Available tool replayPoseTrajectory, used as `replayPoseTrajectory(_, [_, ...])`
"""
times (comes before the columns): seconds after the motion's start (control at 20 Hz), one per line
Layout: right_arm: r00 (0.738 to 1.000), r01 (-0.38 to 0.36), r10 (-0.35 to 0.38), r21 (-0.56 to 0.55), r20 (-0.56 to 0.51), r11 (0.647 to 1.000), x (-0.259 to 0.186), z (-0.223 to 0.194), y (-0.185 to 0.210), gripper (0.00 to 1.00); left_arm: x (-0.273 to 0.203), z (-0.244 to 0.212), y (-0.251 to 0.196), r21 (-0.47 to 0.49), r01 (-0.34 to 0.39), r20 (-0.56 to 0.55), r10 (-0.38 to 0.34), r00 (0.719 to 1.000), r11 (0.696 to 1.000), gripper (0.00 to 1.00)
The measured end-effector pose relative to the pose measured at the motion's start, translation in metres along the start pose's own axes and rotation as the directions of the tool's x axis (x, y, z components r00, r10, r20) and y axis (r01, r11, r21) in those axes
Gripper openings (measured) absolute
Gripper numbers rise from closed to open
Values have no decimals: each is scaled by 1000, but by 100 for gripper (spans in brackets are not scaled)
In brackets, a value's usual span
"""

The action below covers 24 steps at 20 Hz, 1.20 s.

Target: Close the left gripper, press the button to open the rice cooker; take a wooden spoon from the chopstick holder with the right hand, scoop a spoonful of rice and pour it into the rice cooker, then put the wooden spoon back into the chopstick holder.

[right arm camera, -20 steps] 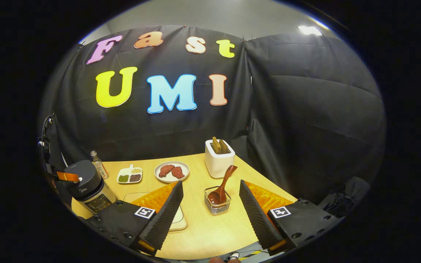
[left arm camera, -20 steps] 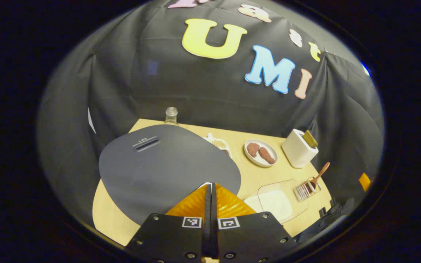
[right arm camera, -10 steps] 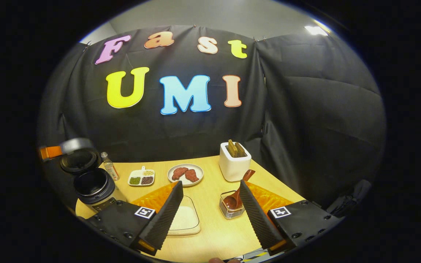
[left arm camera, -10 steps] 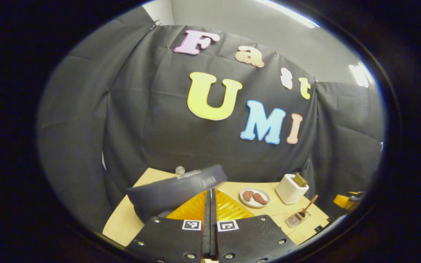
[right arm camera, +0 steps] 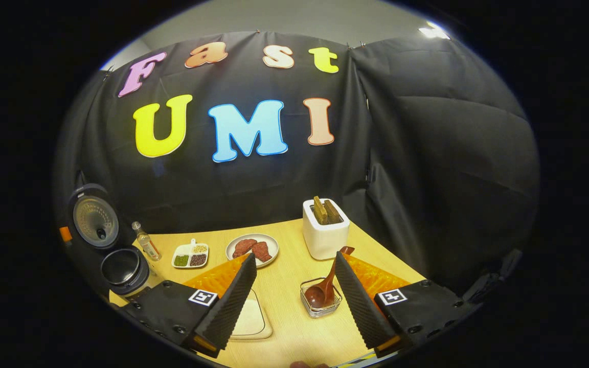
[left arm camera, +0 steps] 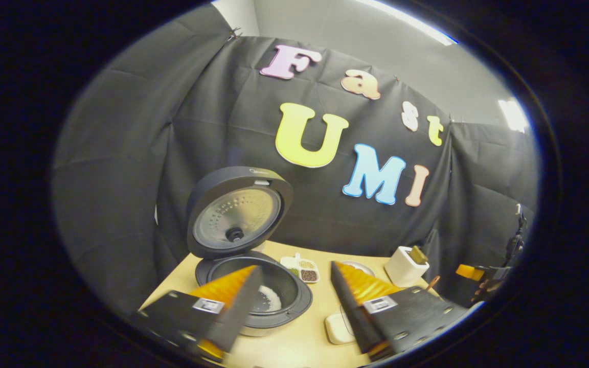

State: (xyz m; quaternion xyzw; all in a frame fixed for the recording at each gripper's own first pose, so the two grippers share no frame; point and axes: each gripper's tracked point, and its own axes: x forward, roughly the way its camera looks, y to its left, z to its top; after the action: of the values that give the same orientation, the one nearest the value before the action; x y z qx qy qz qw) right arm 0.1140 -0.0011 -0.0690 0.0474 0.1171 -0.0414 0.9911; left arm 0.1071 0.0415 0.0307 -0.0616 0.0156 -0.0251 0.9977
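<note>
Rice cooker [left arm camera: 253, 286] open, both jaws spread, I should center my right gripper [right arm camera: 294, 286] on the wooden spoon [right arm camera: 325, 286] handle (not the bowl) before pinching.

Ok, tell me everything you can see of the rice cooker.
The rice cooker is a round, dark appliance standing on the wooden table at its left end. Its lid is swung up on the rear hinge, showing a silvery, dimpled inner plate with a dark knob in the middle. The dark inner pot is exposed, with a small white patch, seemingly rice, at the bottom. The left claw hangs open in front of it; whether it touches is unclear.
</note>
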Motion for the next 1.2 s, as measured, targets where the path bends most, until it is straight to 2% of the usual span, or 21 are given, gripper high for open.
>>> replayPoseTrajectory(0.05, [1000,2,-2,5,-11,1000,9,0,-5,98,-7,-1,-3,34,-26,11,26,1000,999,98])
replayPoseTrajectory(0.2, [998,-9,11,34,-60,999,33,-4,-18,98,-3,-8,-24,70,-52,-7,53,999,996,98])
replayPoseTrajectory(0.4, [991,-3,13,72,-134,997,66,-16,-41,98,-4,-16,-43,31,-87,-27,88,996,996,98])
replayPoseTrajectory(0.65, [970,3,36,159,-239,987,100,-37,-64,98,-16,-17,-78,44,-64,-17,65,998,997,99])
replayPoseTrajectory(0.9, [945,10,57,203,-322,979,140,-65,-82,99,-19,-25,-84,59,-135,-43,138,989,989,96])
replayPoseTrajectory(0.95, [942,11,63,220,-329,975,148,-69,-84,94,-21,-26,-85,54,-148,-50,151,987,988,96])
replayPoseTrajectory(1.0, [937,18,66,237,-344,971,154,-77,-87,98,-23,-29,-85,58,-162,-52,165,985,985,98])
replayPoseTrajectory(1.05, [928,28,71,259,-367,965,161,-86,-89,98,-24,-29,-83,69,-180,-51,184,982,981,98])
replayPoseTrajectory(1.1, [918,34,84,288,-387,957,168,-95,-89,94,-26,-31,-83,83,-196,-51,201,978,977,98])
replayPoseTrajectory(1.15, [909,40,95,310,-405,950,173,-100,-88,94,-27,-31,-82,93,-207,-52,213,976,974,98])
replayPoseTrajectory(1.2, [902,40,103,320,-419,946,179,-105,-89,98,-29,-31,-83,100,-216,-55,222,974,971,99])
